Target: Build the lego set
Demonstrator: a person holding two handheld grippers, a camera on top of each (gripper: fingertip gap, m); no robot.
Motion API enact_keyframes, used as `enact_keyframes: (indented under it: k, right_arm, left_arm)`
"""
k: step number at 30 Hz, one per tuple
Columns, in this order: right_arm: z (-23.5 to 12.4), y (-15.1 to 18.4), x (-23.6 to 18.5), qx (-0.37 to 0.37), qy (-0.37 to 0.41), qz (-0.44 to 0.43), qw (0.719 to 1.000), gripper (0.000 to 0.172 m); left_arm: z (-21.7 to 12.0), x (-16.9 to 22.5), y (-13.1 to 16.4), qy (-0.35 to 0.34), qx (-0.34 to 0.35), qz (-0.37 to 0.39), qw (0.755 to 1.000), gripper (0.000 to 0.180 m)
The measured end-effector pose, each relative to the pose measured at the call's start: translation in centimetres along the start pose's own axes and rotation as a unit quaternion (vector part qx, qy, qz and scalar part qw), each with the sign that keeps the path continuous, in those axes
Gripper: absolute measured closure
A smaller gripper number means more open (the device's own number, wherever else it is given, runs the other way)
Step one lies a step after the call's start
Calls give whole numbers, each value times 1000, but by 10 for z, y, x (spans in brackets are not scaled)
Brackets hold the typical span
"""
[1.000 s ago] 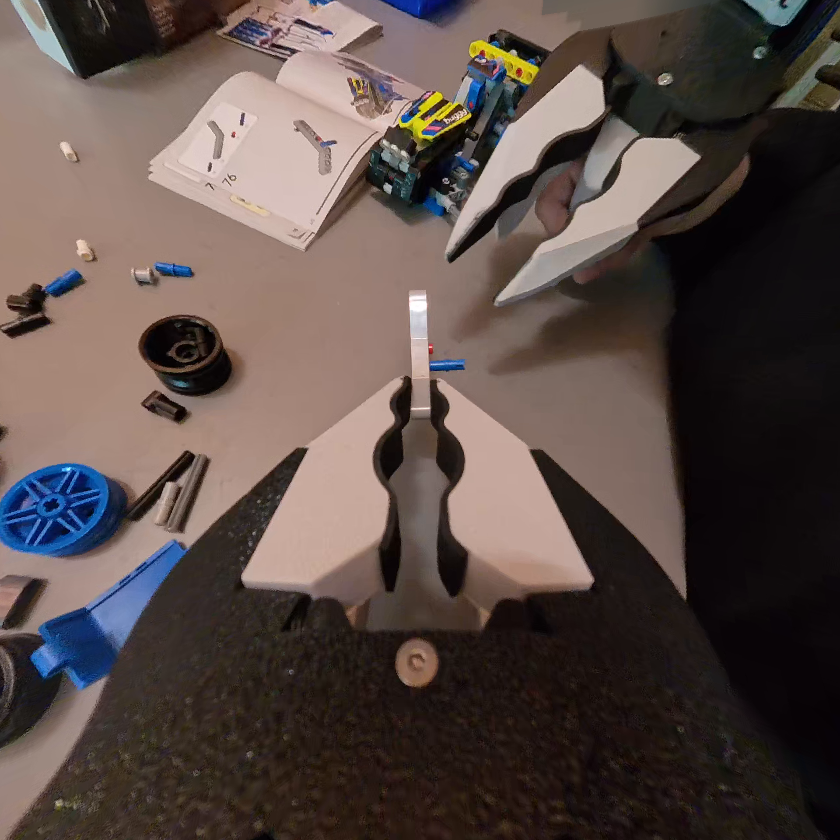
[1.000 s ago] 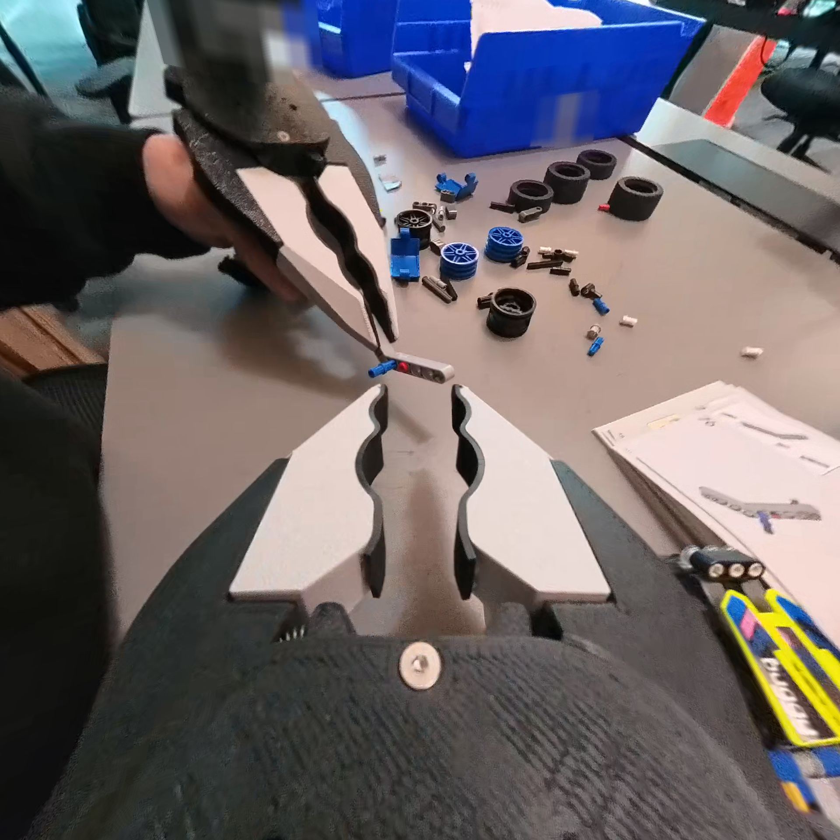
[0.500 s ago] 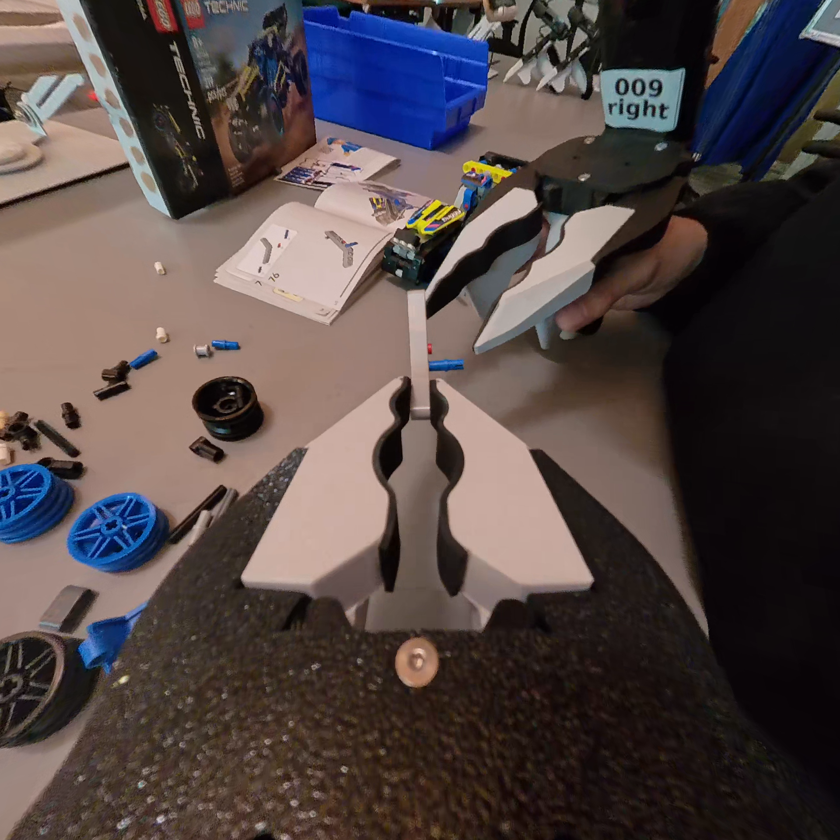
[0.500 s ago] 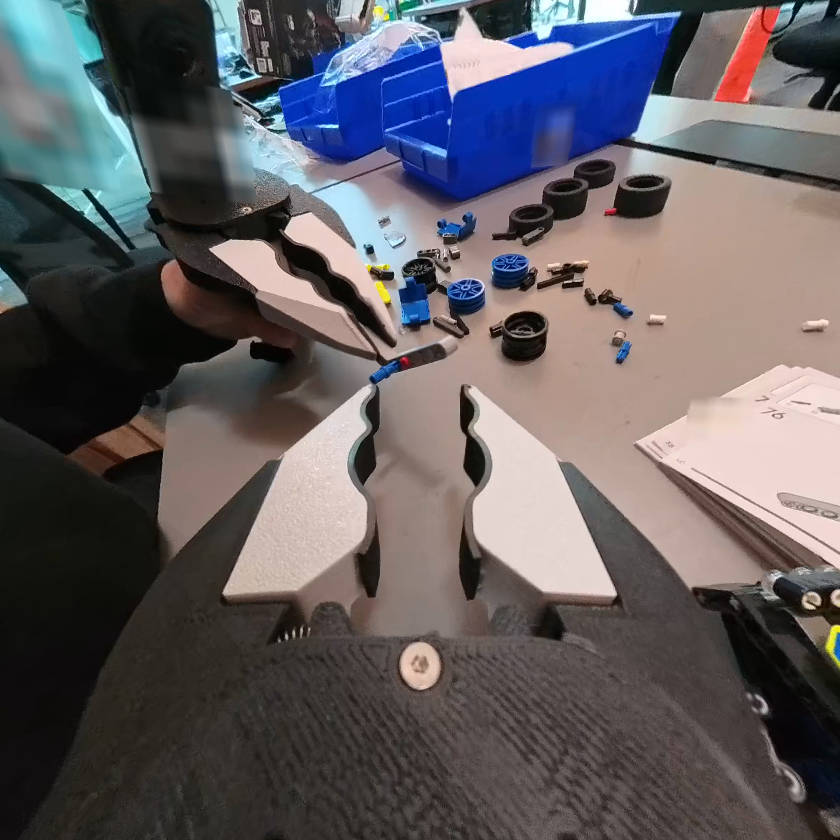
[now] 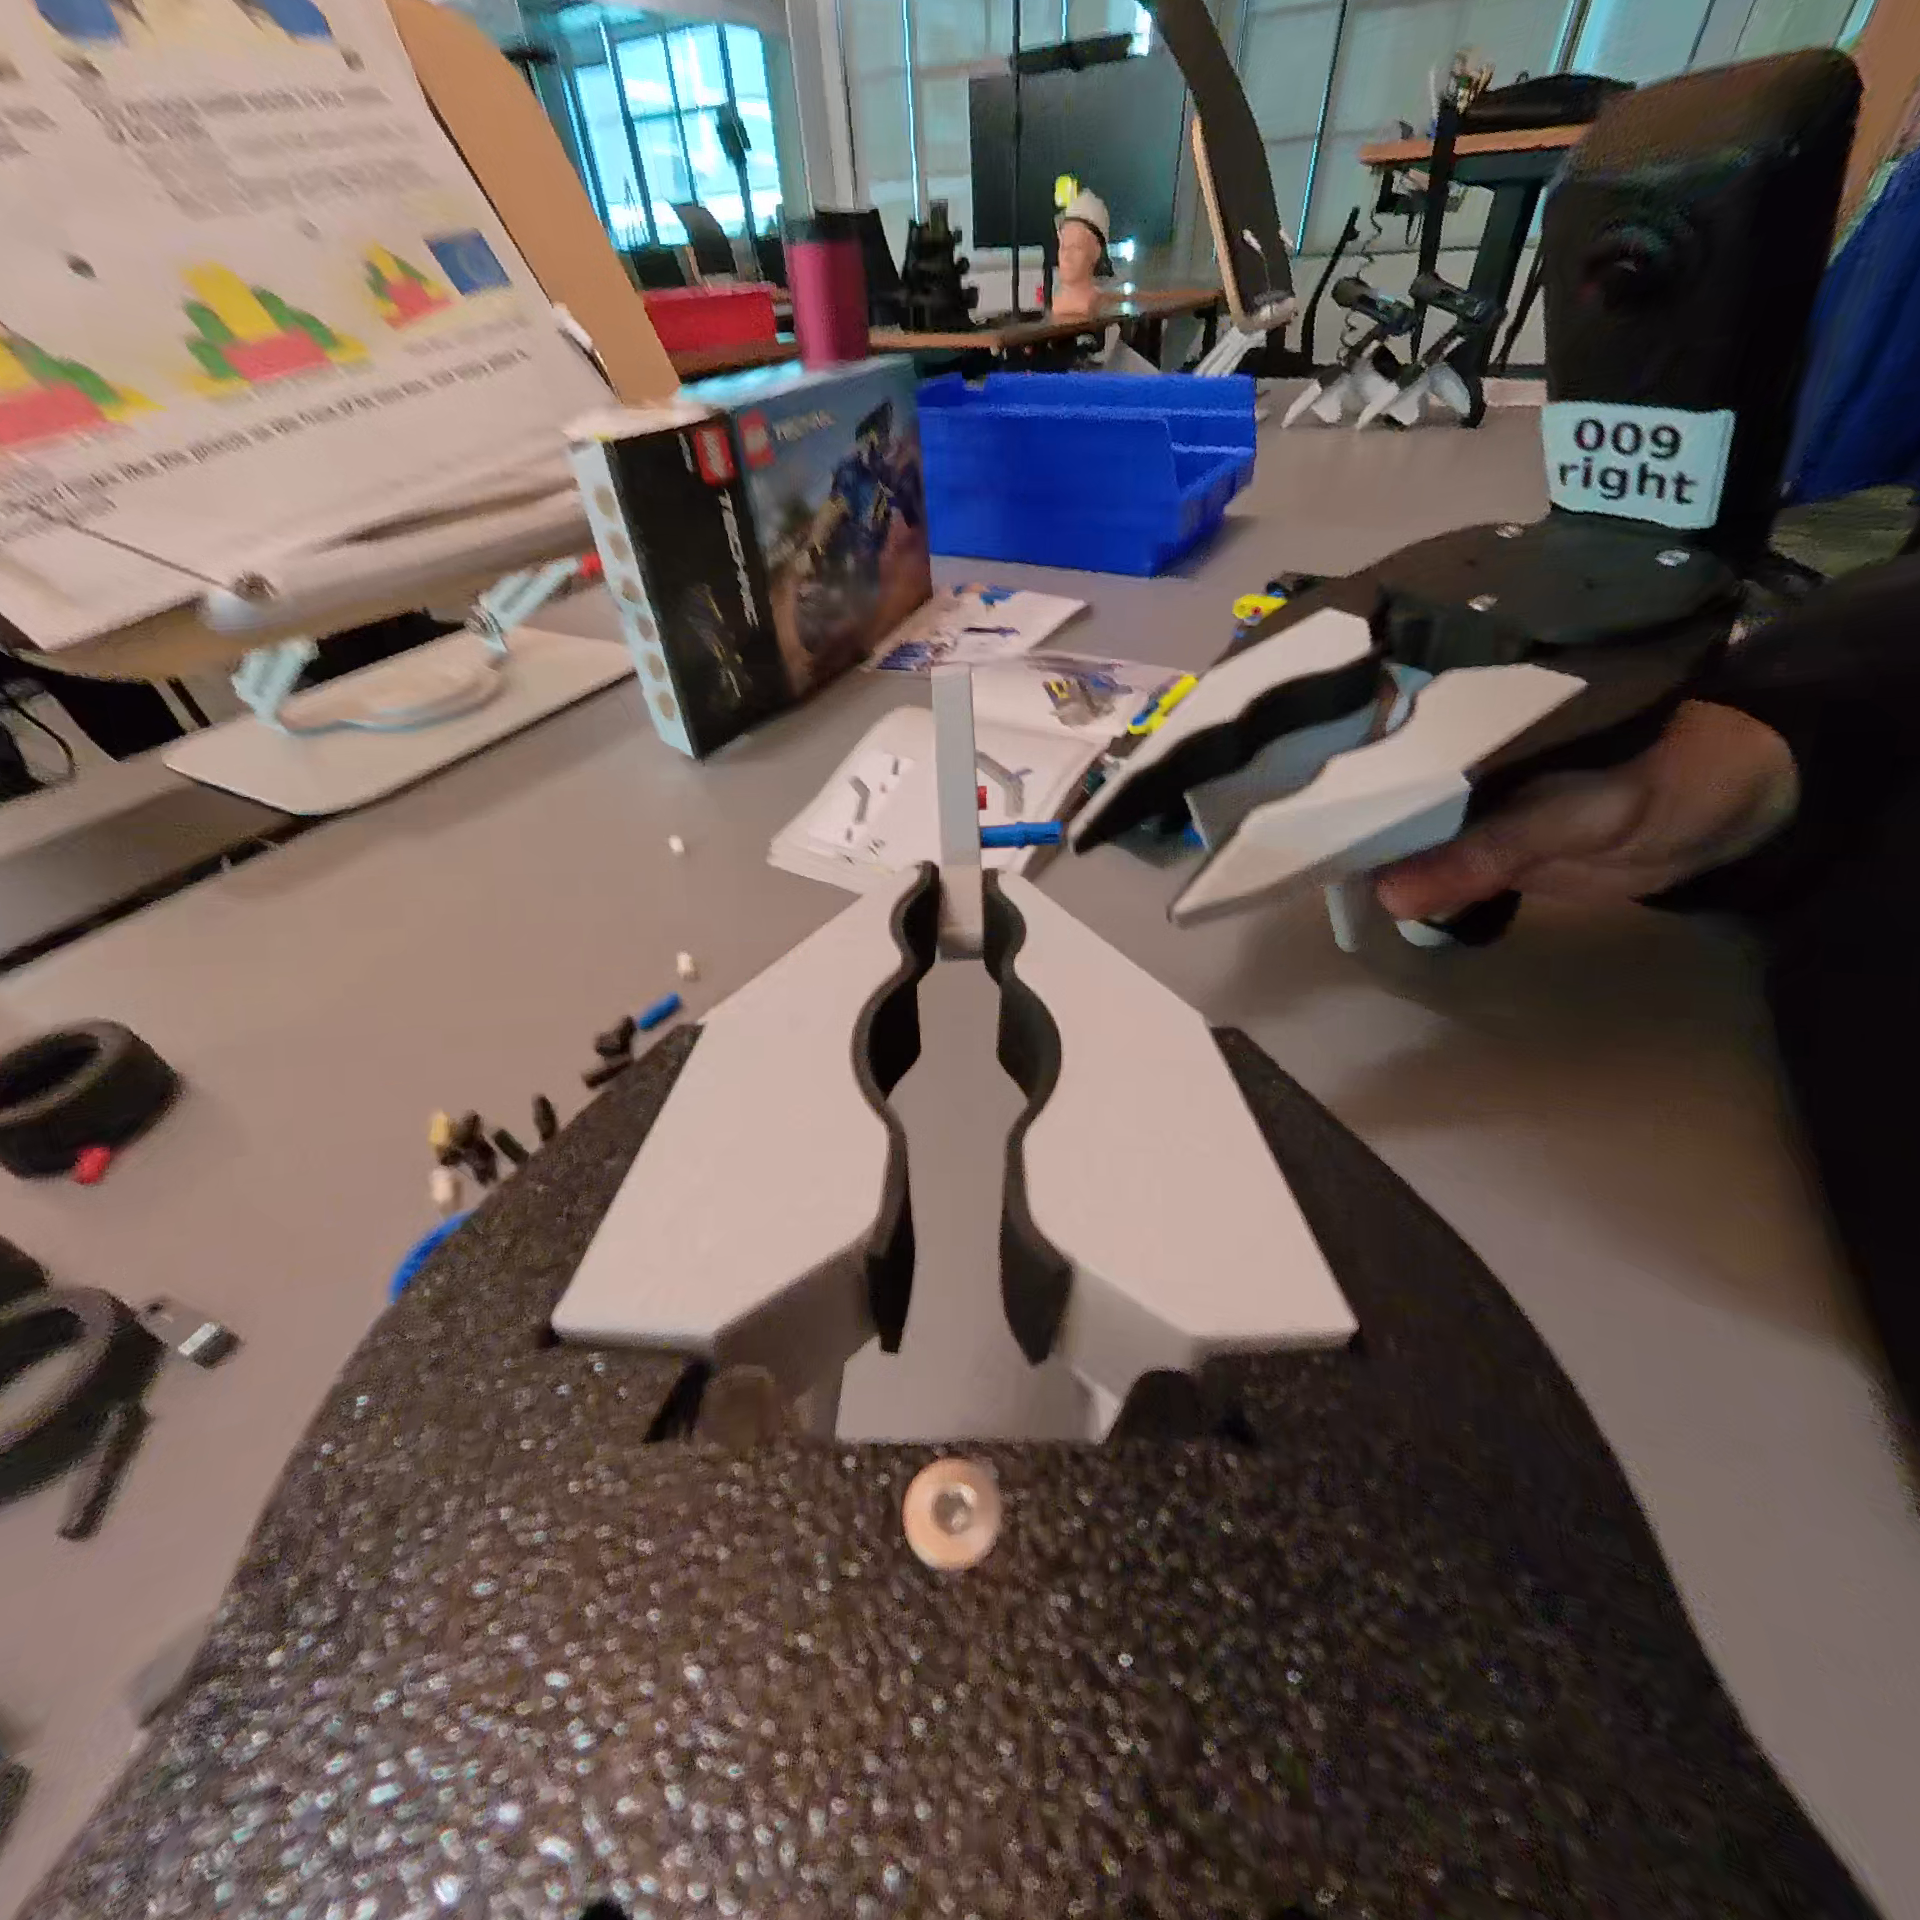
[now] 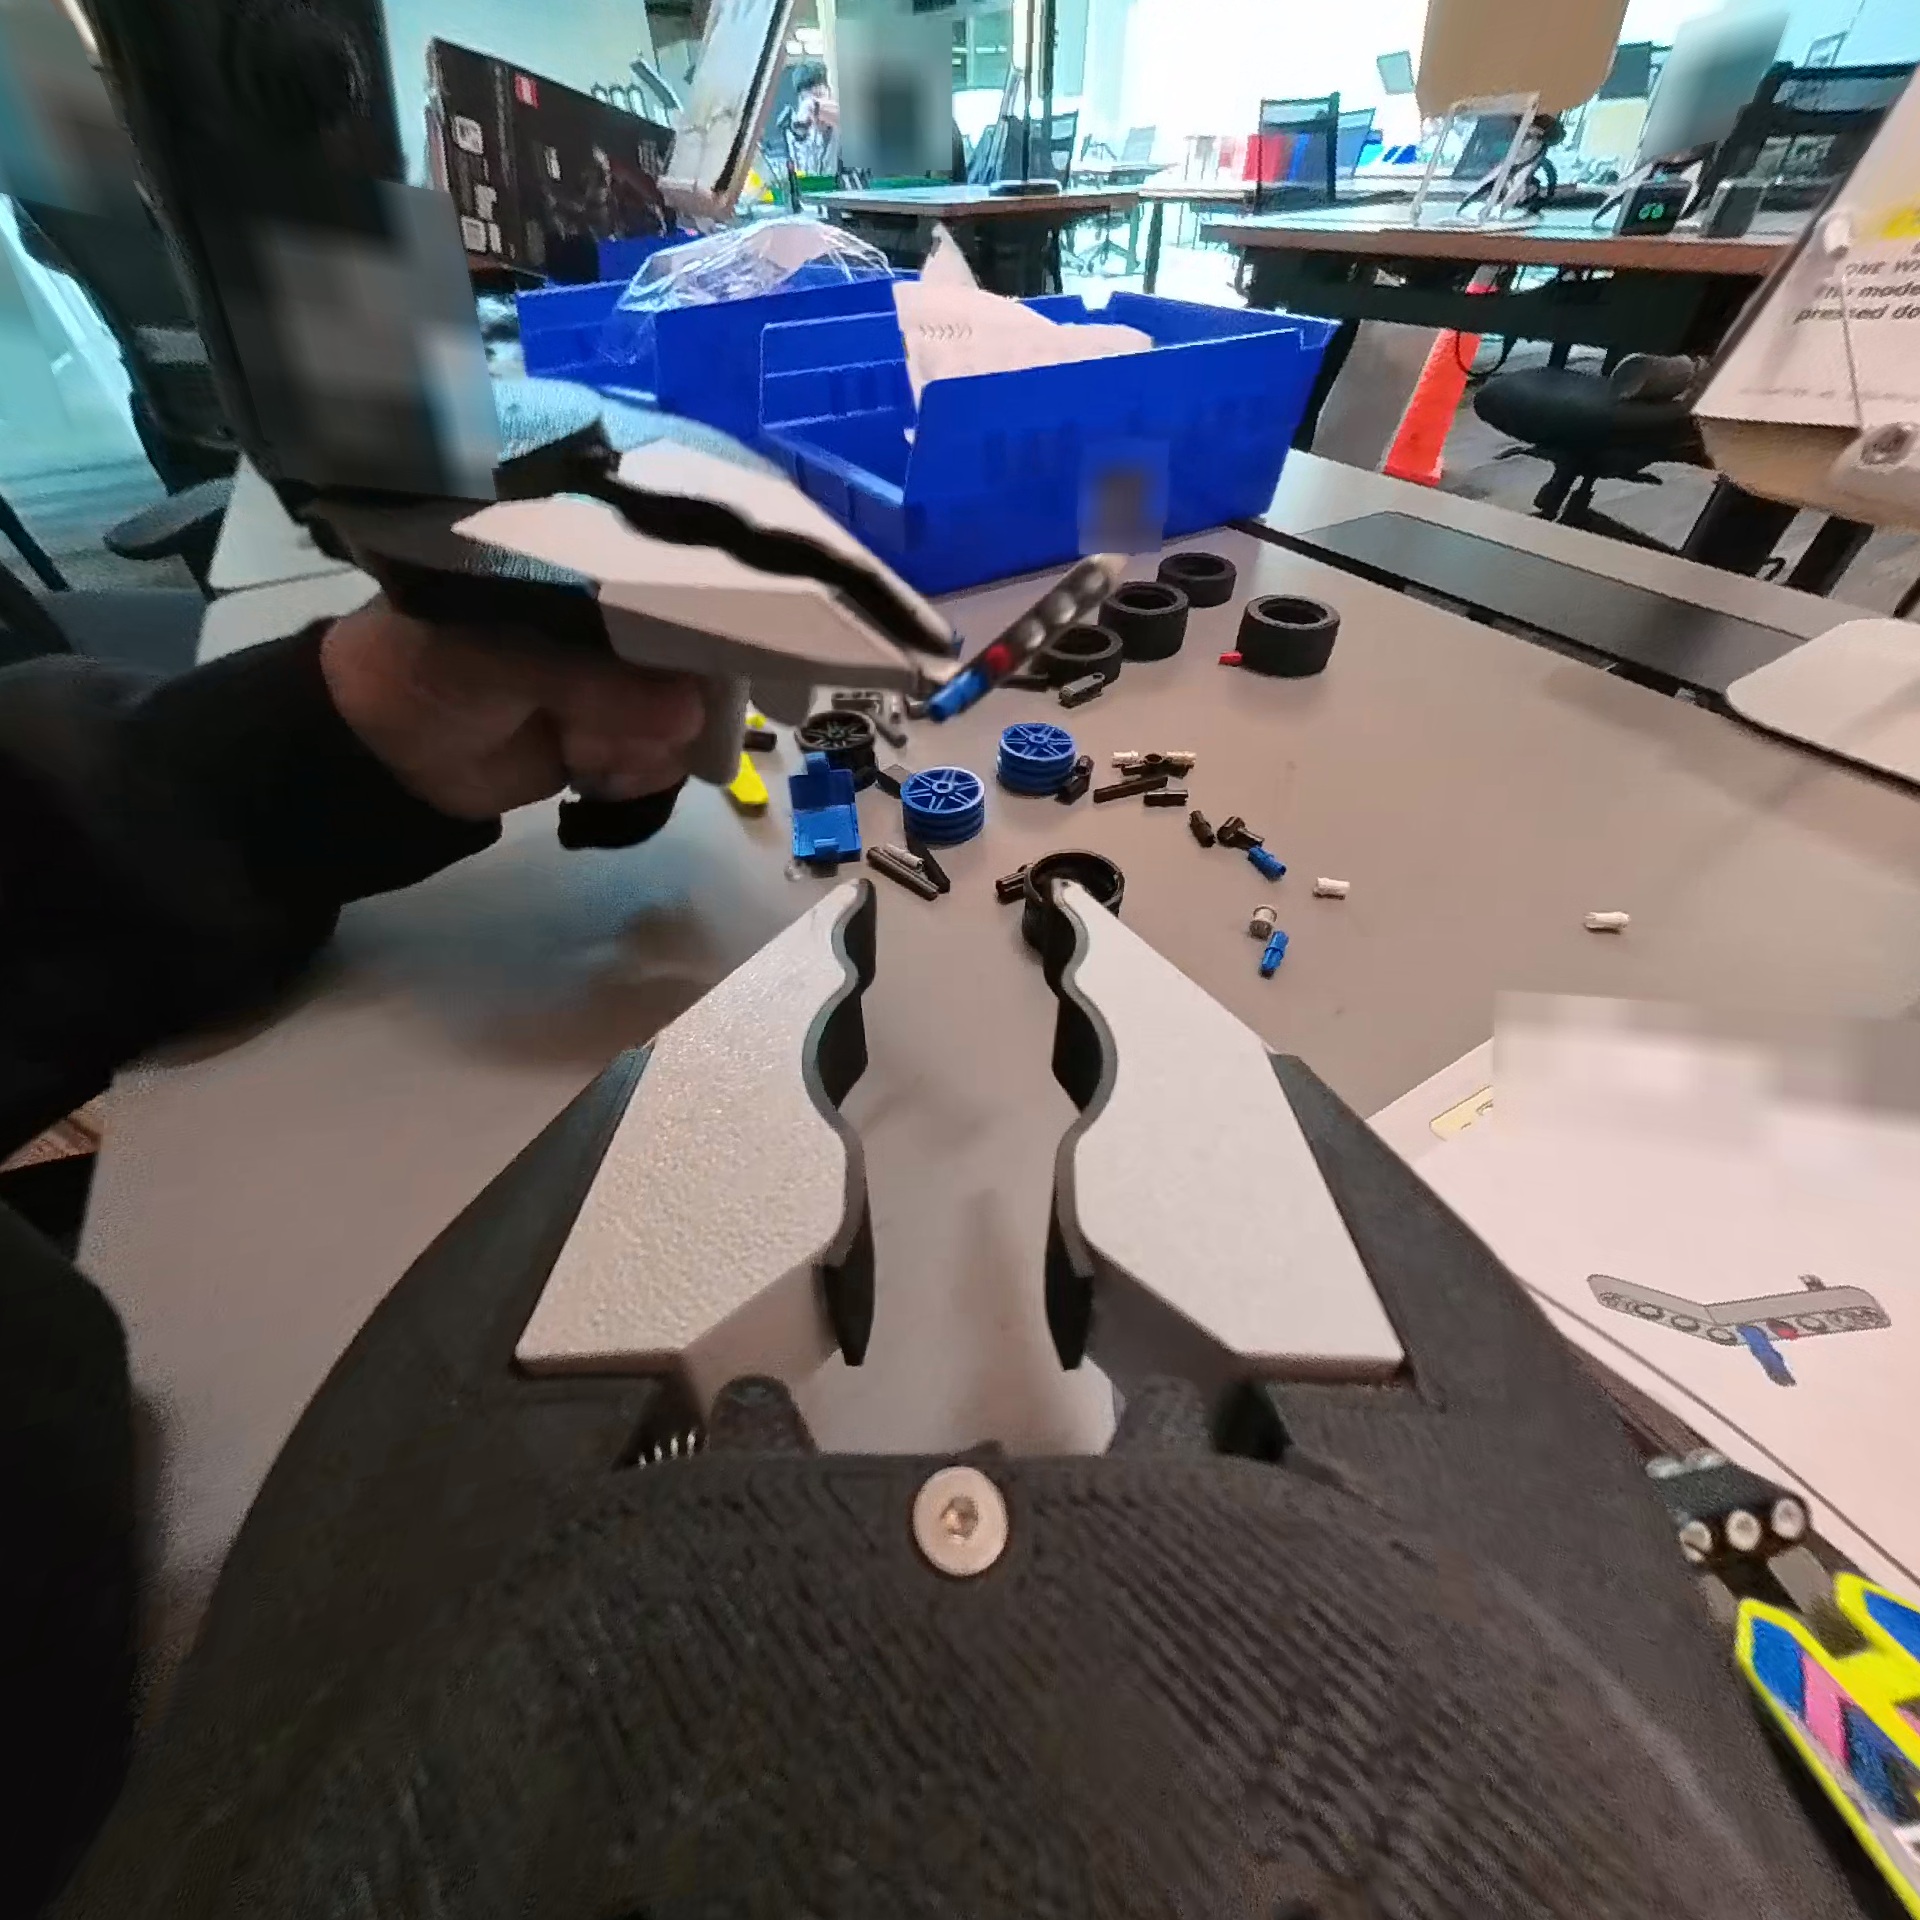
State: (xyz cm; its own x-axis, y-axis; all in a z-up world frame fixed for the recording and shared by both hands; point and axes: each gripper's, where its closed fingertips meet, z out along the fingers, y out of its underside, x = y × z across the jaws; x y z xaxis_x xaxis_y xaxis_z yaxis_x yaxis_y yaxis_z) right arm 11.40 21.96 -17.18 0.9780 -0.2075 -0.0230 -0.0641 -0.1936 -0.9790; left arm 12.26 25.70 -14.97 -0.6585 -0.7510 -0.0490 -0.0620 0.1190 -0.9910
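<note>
My left gripper (image 5: 958, 914) is shut on the lower end of a grey beam (image 5: 956, 790) and holds it upright above the table. A blue pin (image 5: 1018, 831) and a small red pin (image 5: 984, 798) stick out of the beam's right side. My right gripper (image 6: 961, 904) is open and empty. In the left wrist view the right gripper (image 5: 1127, 878) is just right of the blue pin, one fingertip (image 5: 1086, 834) close to the pin's end. The right wrist view shows the left gripper (image 6: 930, 660) at upper left with the beam (image 6: 1049, 613) and blue pin (image 6: 956, 691).
On the grey table (image 6: 1507, 748) lie blue wheels (image 6: 940, 805), a black rim (image 6: 1075, 883), black tyres (image 6: 1283, 634), and several small pins. Blue bins (image 6: 1039, 457), a set box (image 5: 769, 540), open instruction booklets (image 5: 883, 800) and a partly built vehicle (image 6: 1839, 1704) stand around. My hands' fingertips stand some 5 cm from each other.
Both grippers have tilted up from the table. The left one still grips the beam. The right gripper has come closer to the blue pin and its fingers have narrowed slightly.
</note>
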Motion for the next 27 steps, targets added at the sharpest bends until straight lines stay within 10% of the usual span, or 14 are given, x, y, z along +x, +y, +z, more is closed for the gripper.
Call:
enact_keyframes:
  k: [9,21,27]
  right_arm:
    - [11,10,6,-42,-8,19,999,147]
    - [28,30,-7,-118,-27,-31,992,134]
    - [37,35,-6,-139,-19,-59,988,128]
  left_arm:
    - [-5,-22,-4,-33,8,15,999,176]
    - [-85,-122,-6,-292,50,-72,952,176]
    - [-95,-127,-14,-314,61,-51,946,176]
